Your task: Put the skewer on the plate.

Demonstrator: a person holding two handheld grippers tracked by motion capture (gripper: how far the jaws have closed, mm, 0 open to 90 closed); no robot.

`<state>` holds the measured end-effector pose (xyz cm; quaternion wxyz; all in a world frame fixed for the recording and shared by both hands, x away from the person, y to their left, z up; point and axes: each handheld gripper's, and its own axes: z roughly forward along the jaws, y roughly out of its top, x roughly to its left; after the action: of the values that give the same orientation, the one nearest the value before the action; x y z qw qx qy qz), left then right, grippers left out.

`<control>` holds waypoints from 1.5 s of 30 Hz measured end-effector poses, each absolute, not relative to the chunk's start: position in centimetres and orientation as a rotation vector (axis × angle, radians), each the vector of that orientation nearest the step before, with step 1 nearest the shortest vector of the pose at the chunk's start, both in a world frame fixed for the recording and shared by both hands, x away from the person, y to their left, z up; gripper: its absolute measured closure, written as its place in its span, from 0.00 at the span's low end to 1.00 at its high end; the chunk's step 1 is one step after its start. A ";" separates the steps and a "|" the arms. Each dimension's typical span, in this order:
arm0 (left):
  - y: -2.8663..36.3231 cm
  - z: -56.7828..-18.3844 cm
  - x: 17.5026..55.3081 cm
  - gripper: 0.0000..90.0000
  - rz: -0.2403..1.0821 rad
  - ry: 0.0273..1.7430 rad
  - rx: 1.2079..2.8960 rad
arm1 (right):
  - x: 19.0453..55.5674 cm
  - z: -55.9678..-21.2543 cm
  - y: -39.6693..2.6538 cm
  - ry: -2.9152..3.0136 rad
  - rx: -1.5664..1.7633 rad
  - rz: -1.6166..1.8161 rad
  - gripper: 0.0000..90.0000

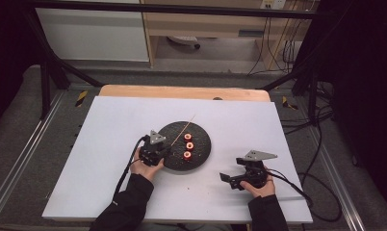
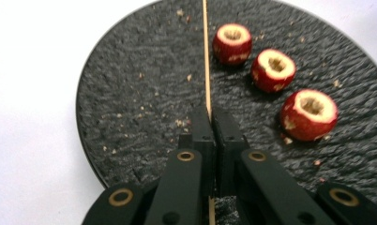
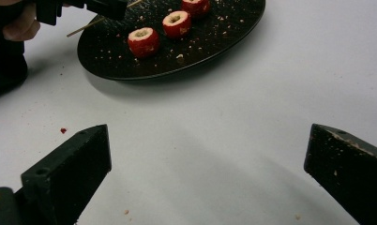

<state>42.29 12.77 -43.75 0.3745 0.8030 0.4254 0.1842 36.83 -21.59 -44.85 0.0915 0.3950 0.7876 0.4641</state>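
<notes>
Pinching the thin wooden skewer (image 2: pixel 207 56) in its pressed-together tongs, the left gripper (image 2: pixel 210 119) should keep it level over the black plate (image 2: pixel 130 93) — aimed at a cored red fruit (image 2: pixel 231 43) — while the right gripper (image 3: pixel 207 164) waits spread.

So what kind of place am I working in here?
Probably a lab or recording room, not a kitchen: a black frame surrounds the white table, loose cables trail over the floor, and a dark plate holds the food.

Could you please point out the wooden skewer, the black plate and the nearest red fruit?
wooden skewer (image 2: pixel 206 61), left gripper view, mid-shaft.
black plate (image 2: pixel 130 93), left gripper view, bare surface.
nearest red fruit (image 2: pixel 309 115), left gripper view, cored top.
</notes>
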 end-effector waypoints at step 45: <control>23.4 -44.3 35.5 0.07 0.416 0.930 2.091 | 36.6 -45.0 -21.6 2.350 1.156 1.331 0.02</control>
<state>35.49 23.37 -44.31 0.3966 0.8253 0.3669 0.1642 36.62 -21.61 -44.96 0.1015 0.3914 0.7958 0.4508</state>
